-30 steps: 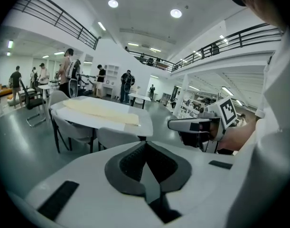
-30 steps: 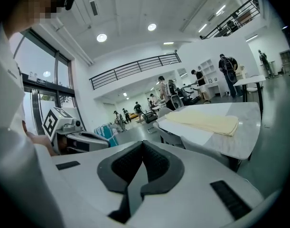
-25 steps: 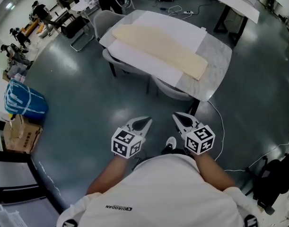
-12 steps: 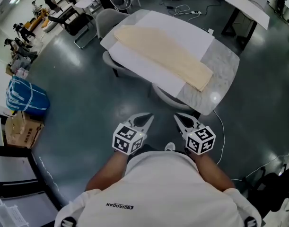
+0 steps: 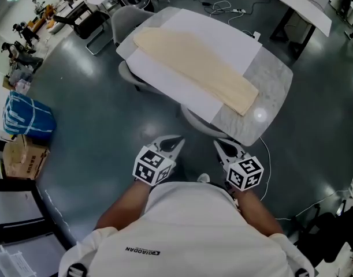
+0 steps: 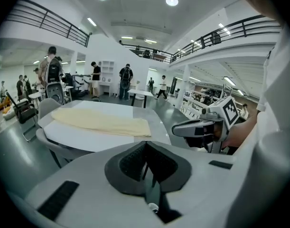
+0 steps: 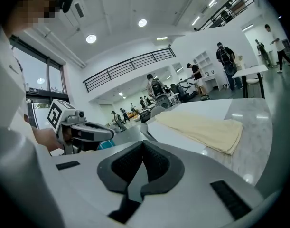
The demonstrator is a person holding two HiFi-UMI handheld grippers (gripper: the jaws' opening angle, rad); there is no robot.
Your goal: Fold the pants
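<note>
While both grippers hung close in front of the person's chest, neither had anything in it: the left gripper and the right gripper each had jaws drawn together, pads meeting at the tips, nothing between them.

Pants, cream, lay flat on a white sheet on the table, well apart from both tools, ahead and past the table's near corner.

Long axis ran slantwise in the head view, from far left to near right. Near end sat toward the right gripper's side, so the right hand looked the closer to it; the far end lay up-left and called for the longer reach, probably the left's.

Judgement: no fold was begun yet. Jaws would need to open before any cloth edge could be pinched.
</note>
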